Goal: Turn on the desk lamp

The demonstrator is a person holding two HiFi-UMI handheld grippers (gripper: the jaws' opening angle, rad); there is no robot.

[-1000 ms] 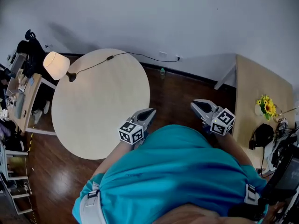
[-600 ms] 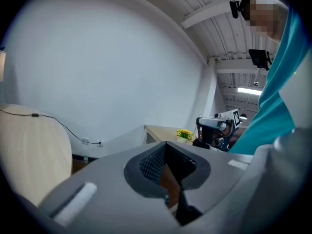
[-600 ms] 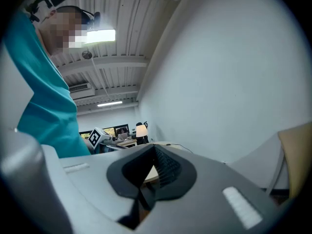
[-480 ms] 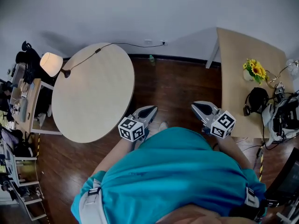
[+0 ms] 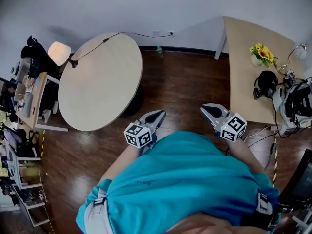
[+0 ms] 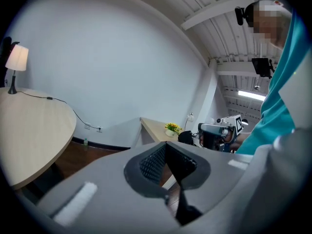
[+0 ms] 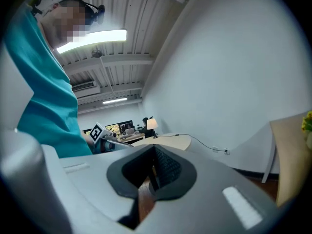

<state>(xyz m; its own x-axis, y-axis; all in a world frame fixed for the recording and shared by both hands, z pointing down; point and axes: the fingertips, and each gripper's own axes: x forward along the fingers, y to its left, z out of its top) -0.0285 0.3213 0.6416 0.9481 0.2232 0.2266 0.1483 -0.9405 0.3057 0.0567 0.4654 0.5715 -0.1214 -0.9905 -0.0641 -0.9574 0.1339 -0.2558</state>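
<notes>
1. My L gripper (image 5: 155,116) was clenched w/ nothing in it, held low in front of me.
2. R gripper (image 5: 208,110) was clenched too, empty.
3. Desk lamp (image 5: 59,53) stood at the far-left edge of the round table (image 5: 100,82), well apart from both grippers.

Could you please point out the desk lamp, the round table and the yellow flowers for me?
desk lamp (image 5: 58,53): head view, on its pale shade.
round table (image 5: 100,84): head view, on the bare middle of its top.
yellow flowers (image 5: 261,52): head view, on the blooms.
</notes>
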